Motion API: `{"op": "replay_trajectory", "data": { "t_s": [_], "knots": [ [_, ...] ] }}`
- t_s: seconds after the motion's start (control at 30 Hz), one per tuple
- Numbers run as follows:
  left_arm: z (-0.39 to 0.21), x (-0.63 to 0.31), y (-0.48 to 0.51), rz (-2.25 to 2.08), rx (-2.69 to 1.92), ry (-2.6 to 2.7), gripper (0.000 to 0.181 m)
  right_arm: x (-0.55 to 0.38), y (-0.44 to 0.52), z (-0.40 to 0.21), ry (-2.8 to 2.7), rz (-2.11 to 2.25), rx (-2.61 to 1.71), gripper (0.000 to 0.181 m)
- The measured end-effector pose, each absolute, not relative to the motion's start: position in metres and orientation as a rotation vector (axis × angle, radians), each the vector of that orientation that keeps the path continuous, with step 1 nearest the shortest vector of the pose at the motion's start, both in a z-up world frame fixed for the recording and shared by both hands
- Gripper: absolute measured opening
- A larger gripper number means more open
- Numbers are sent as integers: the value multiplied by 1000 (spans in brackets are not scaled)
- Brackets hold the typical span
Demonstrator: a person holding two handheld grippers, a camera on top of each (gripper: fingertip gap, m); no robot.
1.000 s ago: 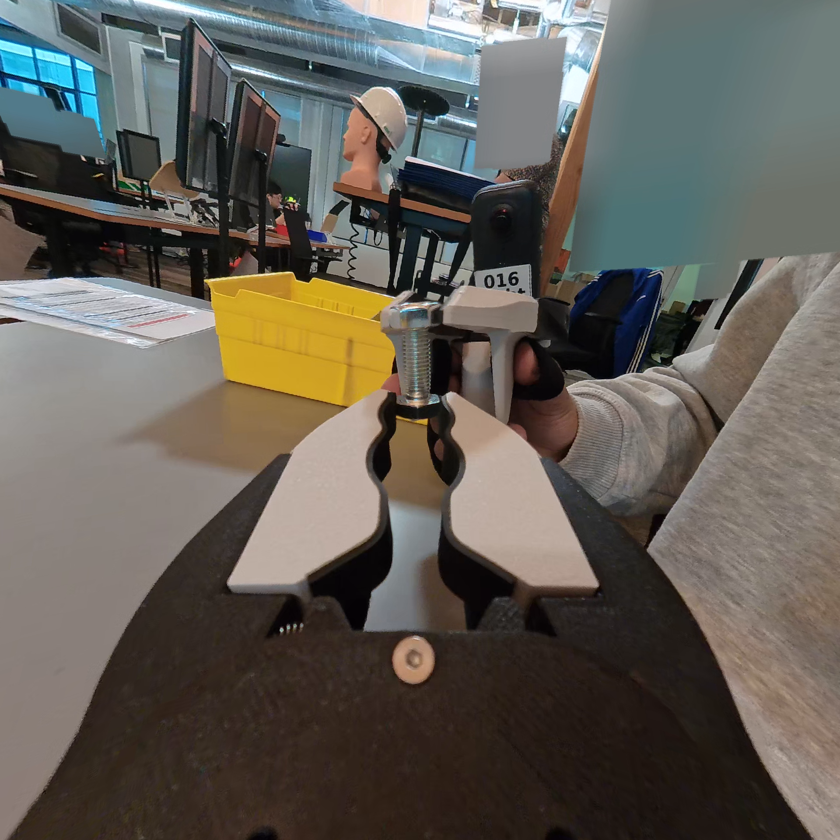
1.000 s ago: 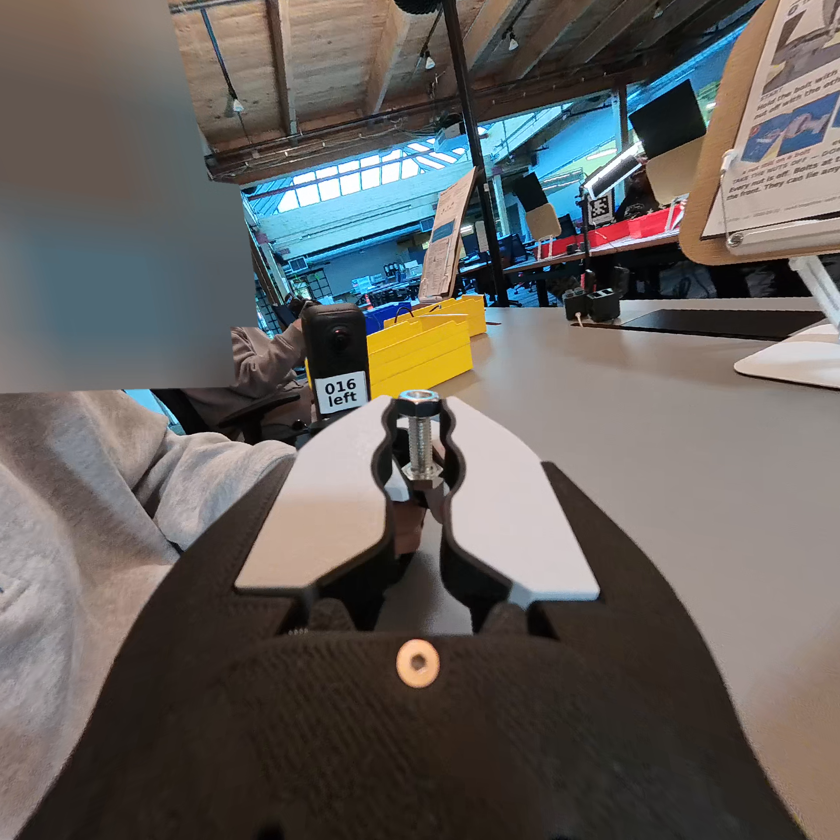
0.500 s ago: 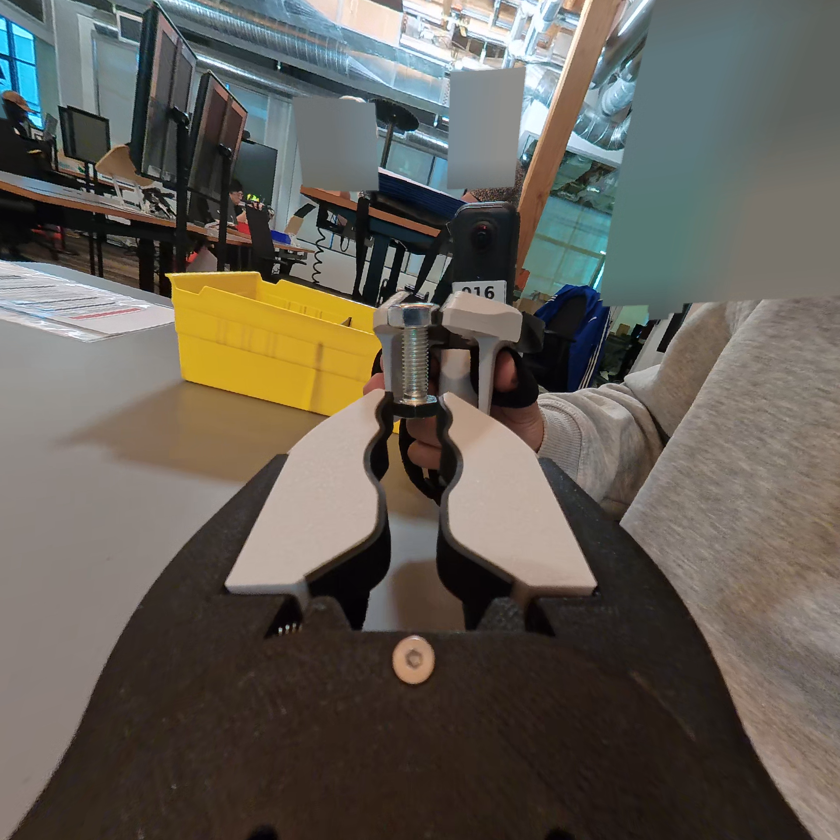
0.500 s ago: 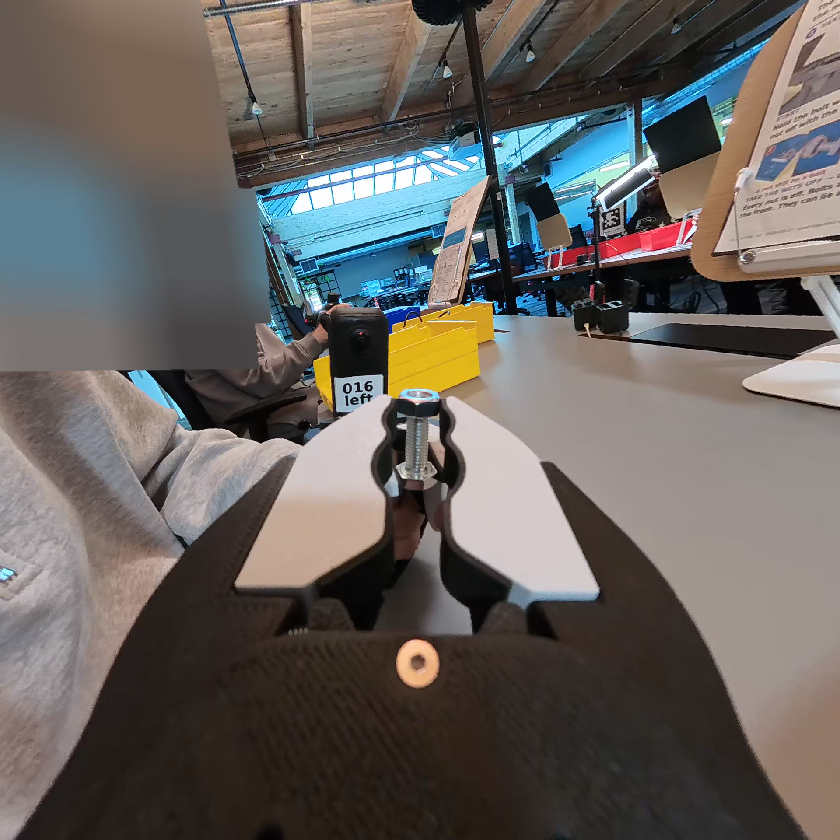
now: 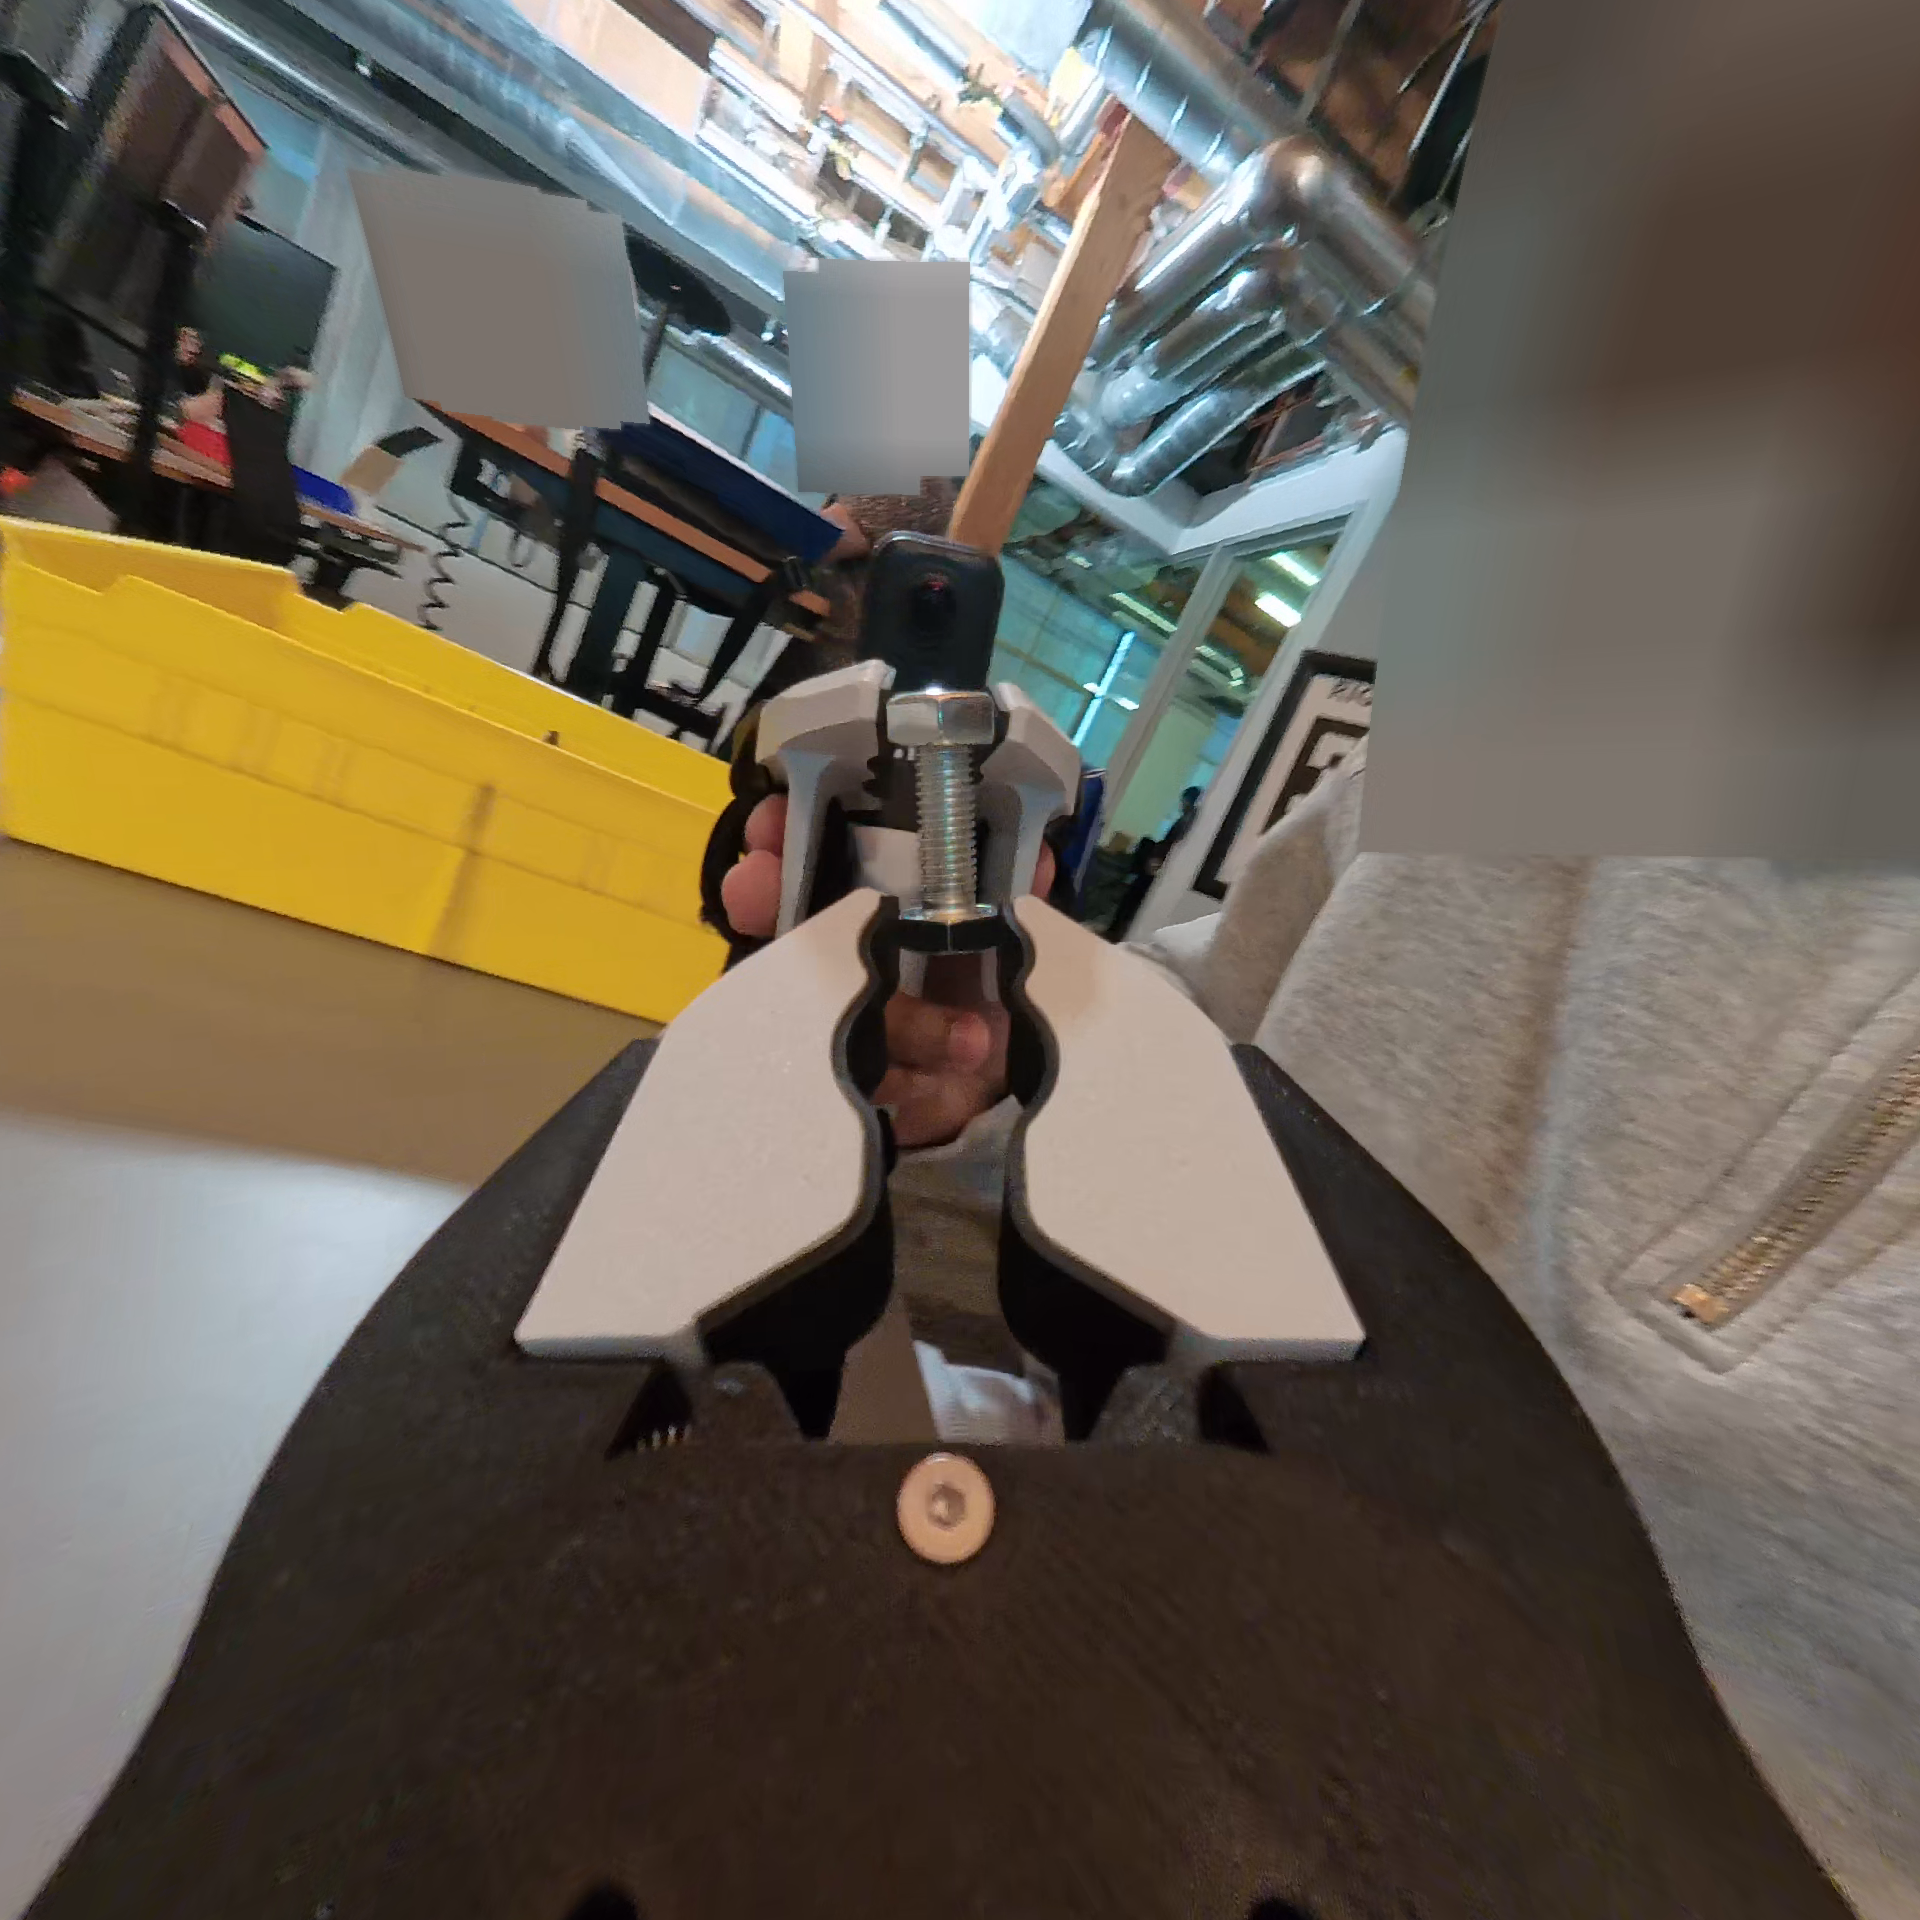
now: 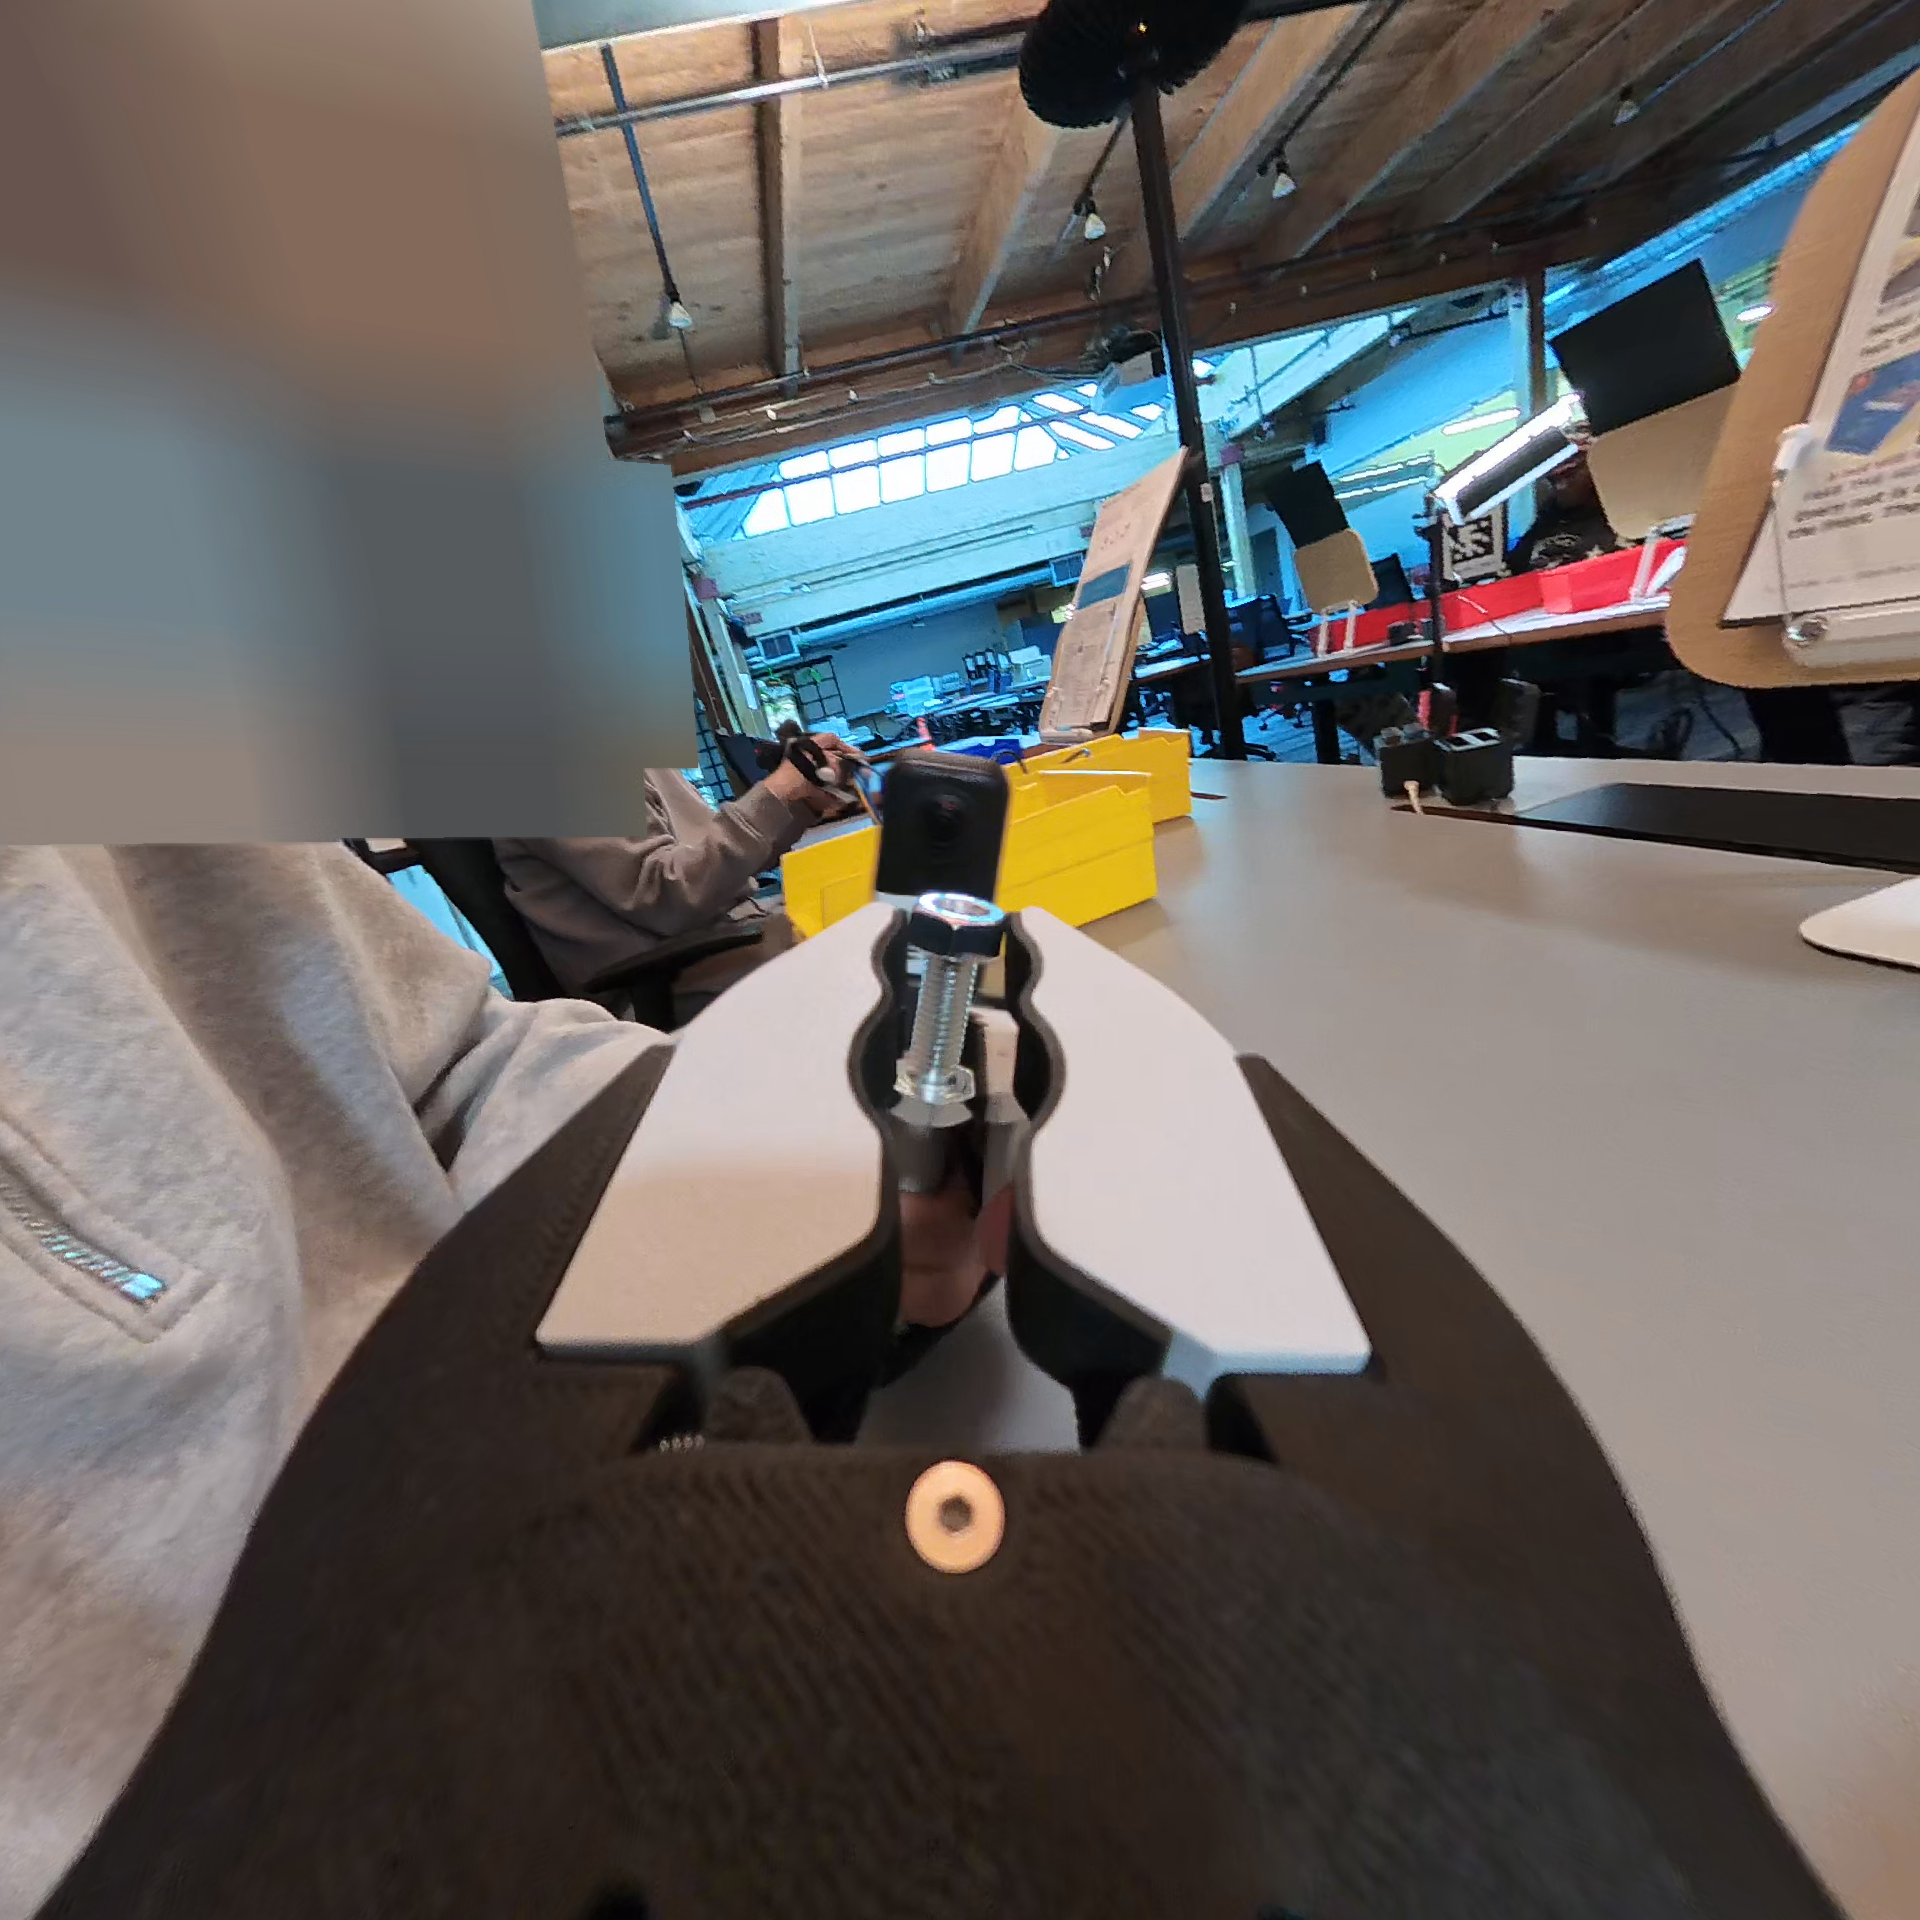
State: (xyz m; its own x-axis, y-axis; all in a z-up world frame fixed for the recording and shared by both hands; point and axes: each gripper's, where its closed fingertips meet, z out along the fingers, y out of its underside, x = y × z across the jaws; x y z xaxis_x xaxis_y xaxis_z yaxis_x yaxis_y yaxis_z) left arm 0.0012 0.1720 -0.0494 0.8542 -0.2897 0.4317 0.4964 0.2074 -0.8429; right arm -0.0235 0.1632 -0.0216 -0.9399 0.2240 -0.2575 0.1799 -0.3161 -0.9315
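The grey desk (image 6: 1455, 1039) lies below and a yellow bin (image 5: 312, 790) beside. The left hand-held gripper (image 5: 943, 925) pinches the nut (image 5: 943, 928); the right hand-held gripper (image 6: 951, 935) clamps the head of the silver threaded bolt (image 5: 945, 821). Any misalignment between them could likely bind the threads or drop the bolt.

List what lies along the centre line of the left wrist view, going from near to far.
Left gripper, shut on the nut → bolt, its threaded shank rising from the nut → right gripper, closed on the bolt's hex head → black camera mounted on the right gripper.
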Motion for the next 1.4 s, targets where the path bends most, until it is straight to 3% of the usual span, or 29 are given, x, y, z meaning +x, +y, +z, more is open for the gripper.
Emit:
{"op": "replay_trajectory", "data": {
  "t_s": [1.07,1.4],
  "knots": [
    [-21,30,147,-1240,-975,-113,18,12,154,5,-1835,2897,-383,17],
    [-28,3,143,-1133,-1022,-208,18,-3,158,-8,-1917,2626,-372,17]
  ]
}}
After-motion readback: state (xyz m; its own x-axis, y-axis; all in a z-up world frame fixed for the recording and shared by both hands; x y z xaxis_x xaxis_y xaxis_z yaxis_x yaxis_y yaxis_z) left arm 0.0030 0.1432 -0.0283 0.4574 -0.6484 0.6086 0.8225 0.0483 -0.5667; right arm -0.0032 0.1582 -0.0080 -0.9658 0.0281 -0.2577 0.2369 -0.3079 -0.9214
